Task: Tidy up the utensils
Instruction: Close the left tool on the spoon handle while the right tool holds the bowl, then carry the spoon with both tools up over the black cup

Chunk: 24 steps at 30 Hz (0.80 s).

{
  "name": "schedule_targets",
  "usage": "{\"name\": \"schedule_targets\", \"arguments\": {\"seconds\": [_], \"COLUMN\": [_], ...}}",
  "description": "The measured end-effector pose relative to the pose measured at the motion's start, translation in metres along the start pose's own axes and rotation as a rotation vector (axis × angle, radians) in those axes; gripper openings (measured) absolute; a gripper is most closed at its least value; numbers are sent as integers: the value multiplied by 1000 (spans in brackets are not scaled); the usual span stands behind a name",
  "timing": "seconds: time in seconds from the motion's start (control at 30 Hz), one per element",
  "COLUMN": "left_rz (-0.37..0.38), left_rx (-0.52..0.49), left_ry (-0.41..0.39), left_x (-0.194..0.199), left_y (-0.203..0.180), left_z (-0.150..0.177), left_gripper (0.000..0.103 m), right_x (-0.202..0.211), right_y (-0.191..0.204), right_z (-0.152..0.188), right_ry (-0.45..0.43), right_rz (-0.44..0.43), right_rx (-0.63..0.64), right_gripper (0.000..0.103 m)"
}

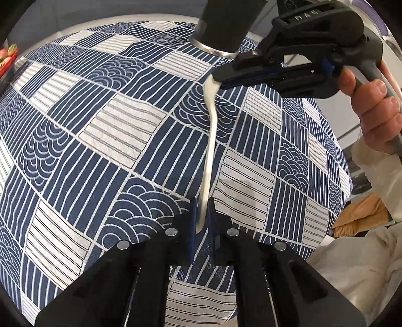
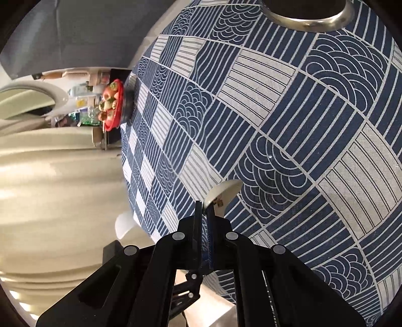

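A long white spoon (image 1: 211, 140) hangs over the blue-and-white patterned tablecloth (image 1: 100, 125), gripped at both ends. My left gripper (image 1: 203, 208) is shut on the tip of its handle. My right gripper (image 1: 218, 80), held by a person's hand (image 1: 374, 113), is shut on the bowl end. In the right wrist view the spoon's bowl (image 2: 223, 193) sticks out past the right gripper (image 2: 204, 208). A black cylindrical holder (image 1: 223, 27) with a metal rim stands just beyond the spoon. Its rim (image 2: 309, 21) shows at the top of the right wrist view.
A red bowl of strawberries (image 2: 113, 105) sits at the far edge of the table, also glimpsed as the red bowl (image 1: 7, 55) at the left. A white rounded object (image 2: 124, 225) lies by the table's edge. Pale cloth (image 1: 364, 264) lies off the table's right side.
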<state>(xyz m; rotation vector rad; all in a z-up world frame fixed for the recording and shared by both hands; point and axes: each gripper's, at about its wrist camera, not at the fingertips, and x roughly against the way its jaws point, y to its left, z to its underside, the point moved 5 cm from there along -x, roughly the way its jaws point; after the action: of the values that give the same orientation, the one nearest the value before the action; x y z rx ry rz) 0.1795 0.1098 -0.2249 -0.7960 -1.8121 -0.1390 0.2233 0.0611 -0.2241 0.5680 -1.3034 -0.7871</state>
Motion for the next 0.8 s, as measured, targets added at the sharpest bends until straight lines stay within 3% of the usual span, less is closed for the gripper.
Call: {"name": "schedule_targets", "arguments": {"seconds": [0.33,0.8], "left_rz": [-26,-44], "left_rx": [-55,-181], "left_ry": [-51,-180], "left_x": [22,67], "left_y": [-4,-27], "left_z": [-30,-126], "left_gripper": [8,9], "right_x": [35,139], "right_y": [27,97], "right_z": [-7,-30], "right_ry": [-75,-266], "right_rz": [-18,12], "right_rx": [68,262], "right_gripper": [4,4]}}
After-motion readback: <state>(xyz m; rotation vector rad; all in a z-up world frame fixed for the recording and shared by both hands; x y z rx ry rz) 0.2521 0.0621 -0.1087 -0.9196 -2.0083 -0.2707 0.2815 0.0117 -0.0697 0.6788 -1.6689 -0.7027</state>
